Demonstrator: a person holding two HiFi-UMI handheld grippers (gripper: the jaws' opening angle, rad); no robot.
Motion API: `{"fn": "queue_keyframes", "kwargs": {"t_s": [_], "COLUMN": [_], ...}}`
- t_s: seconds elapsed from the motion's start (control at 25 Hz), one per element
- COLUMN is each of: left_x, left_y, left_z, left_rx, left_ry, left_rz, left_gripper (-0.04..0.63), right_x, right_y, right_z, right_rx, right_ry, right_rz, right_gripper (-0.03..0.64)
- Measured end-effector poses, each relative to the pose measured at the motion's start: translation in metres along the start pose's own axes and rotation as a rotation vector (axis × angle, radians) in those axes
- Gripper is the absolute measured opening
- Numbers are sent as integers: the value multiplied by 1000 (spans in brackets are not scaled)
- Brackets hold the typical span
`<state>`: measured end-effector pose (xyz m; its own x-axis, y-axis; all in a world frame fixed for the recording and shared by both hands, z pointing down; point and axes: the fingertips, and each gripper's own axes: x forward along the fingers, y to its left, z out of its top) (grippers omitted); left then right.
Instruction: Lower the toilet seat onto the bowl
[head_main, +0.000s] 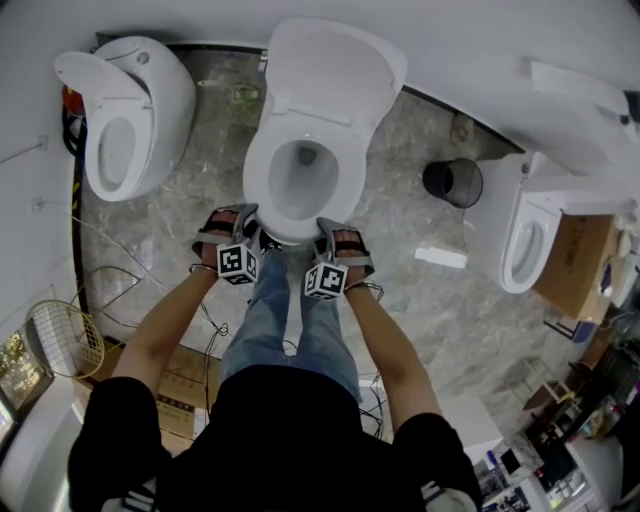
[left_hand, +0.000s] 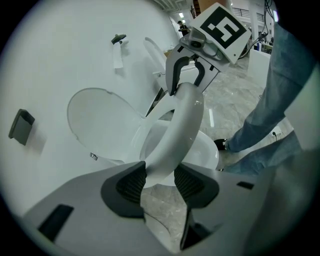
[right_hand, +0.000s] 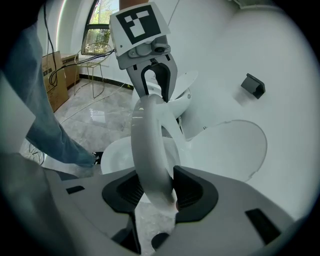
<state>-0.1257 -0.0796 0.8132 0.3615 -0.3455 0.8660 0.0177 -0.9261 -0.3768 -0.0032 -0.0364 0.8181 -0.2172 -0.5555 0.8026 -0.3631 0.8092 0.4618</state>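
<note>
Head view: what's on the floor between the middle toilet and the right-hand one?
A black bin and a flat white object lying apart from it; the head view shows both.

The white toilet seat (head_main: 255, 185) is a smooth oval ring, hinged at the back. It is tilted partway down, with its front rim lifted off the bowl (head_main: 300, 190) and pinched by the left gripper (head_main: 232, 225) and right gripper (head_main: 335, 240). The white bowl stands open directly beneath.

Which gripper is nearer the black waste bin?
Right. The right gripper clamps the toilet seat front nearest the waste bin; the left gripper clamps it farther away.
</note>
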Motion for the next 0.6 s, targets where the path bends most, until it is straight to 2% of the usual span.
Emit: {"fn": "queue_keyframes", "kwargs": {"t_s": [0.4, 0.6], "left_x": [8, 8], "left_y": [-17, -19], "left_z": [-8, -9], "left_rx": [40, 43], "left_ry": [36, 39], "left_rz": [-18, 7], "left_gripper": [186, 189], "right_x": [7, 7], "right_y": [21, 23], "right_z": [-5, -6], "right_rx": [-35, -42], "right_ry": [24, 28], "right_rz": [22, 5], "right_gripper": [187, 192]}}
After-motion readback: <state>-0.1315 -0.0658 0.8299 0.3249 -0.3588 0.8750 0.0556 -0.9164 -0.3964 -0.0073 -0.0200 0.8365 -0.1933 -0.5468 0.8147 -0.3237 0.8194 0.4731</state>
